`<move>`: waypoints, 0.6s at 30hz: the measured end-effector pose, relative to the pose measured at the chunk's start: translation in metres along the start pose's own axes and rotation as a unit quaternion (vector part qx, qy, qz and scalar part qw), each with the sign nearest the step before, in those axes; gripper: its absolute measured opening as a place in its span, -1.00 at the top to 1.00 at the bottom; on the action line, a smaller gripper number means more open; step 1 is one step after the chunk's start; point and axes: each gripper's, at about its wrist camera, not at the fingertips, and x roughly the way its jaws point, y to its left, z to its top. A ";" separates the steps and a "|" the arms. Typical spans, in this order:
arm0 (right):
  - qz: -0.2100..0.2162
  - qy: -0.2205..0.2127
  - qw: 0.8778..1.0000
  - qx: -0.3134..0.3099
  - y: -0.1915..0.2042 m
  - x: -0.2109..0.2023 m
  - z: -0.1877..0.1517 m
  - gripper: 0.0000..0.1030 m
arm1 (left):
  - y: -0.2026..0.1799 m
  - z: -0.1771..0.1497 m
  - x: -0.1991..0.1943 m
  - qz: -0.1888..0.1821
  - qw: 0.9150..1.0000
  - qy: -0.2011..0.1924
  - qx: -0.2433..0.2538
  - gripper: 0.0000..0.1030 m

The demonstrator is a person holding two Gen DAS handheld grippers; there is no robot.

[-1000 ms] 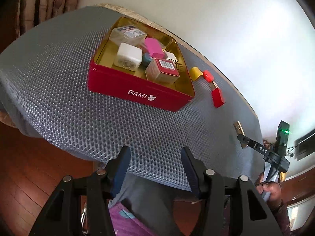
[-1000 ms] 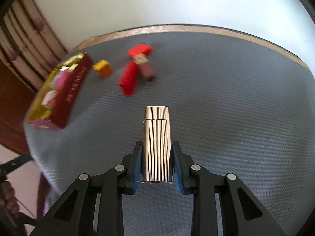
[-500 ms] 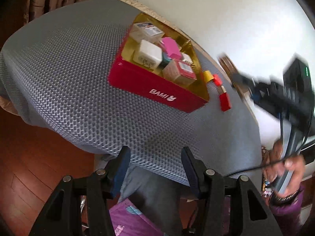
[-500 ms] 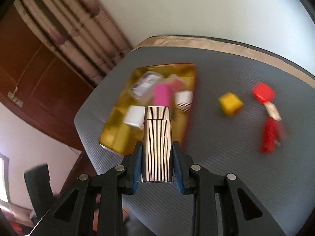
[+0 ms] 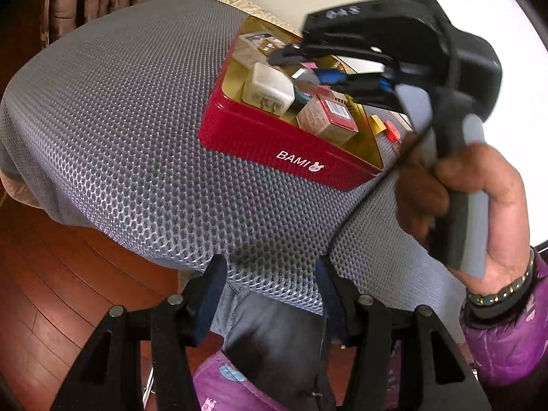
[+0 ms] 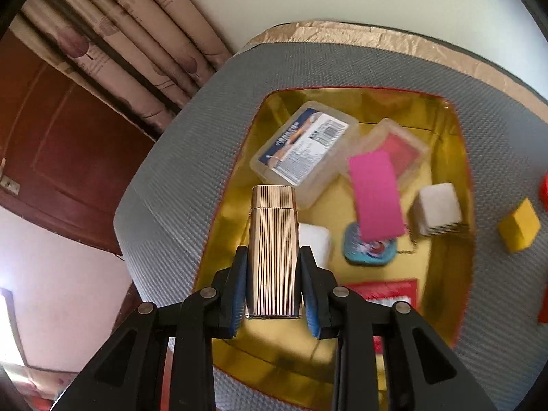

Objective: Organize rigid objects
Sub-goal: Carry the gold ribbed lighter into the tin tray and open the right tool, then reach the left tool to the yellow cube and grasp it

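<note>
My right gripper [image 6: 274,260] is shut on a ribbed gold lighter [image 6: 273,239] and holds it above the red tin with a gold inside [image 6: 455,157]. The tin holds a clear plastic box [image 6: 301,150], a pink block [image 6: 375,195], a white cube [image 6: 436,209], a blue round piece [image 6: 370,250] and other small items. In the left wrist view the right gripper [image 5: 298,65] hangs over the red BAMI tin [image 5: 274,140]. My left gripper [image 5: 270,284] is open and empty at the table's near edge.
A yellow block [image 6: 519,226] and red pieces [image 6: 543,188] lie on the grey mesh tablecloth [image 5: 120,120] right of the tin. Curtains [image 6: 137,51] and a wooden door [image 6: 51,144] stand behind the table. The floor [image 5: 51,274] is red wood.
My right gripper has carried the lighter leftward from the bare cloth to above the tin. The left gripper has shifted slightly and stayed open.
</note>
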 end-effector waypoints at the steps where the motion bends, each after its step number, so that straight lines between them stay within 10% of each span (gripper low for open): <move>1: 0.000 0.001 1.000 0.001 0.002 0.002 0.001 0.46 | 0.001 0.000 0.002 -0.003 1.000 0.004 -0.003 -0.06; 13: 0.068 -0.054 0.996 0.029 -0.017 -0.040 -0.013 0.25 | -0.001 0.001 0.002 -0.002 1.000 0.012 0.007 -0.06; 15: 0.050 -0.088 0.995 0.016 -0.035 -0.069 -0.037 -0.21 | -0.005 -0.001 0.002 -0.005 1.000 0.012 0.014 -0.06; 18: -0.034 -0.136 0.990 -0.010 -0.080 -0.110 -0.087 -0.37 | -0.013 -0.007 0.005 -0.019 0.999 0.015 0.029 -0.06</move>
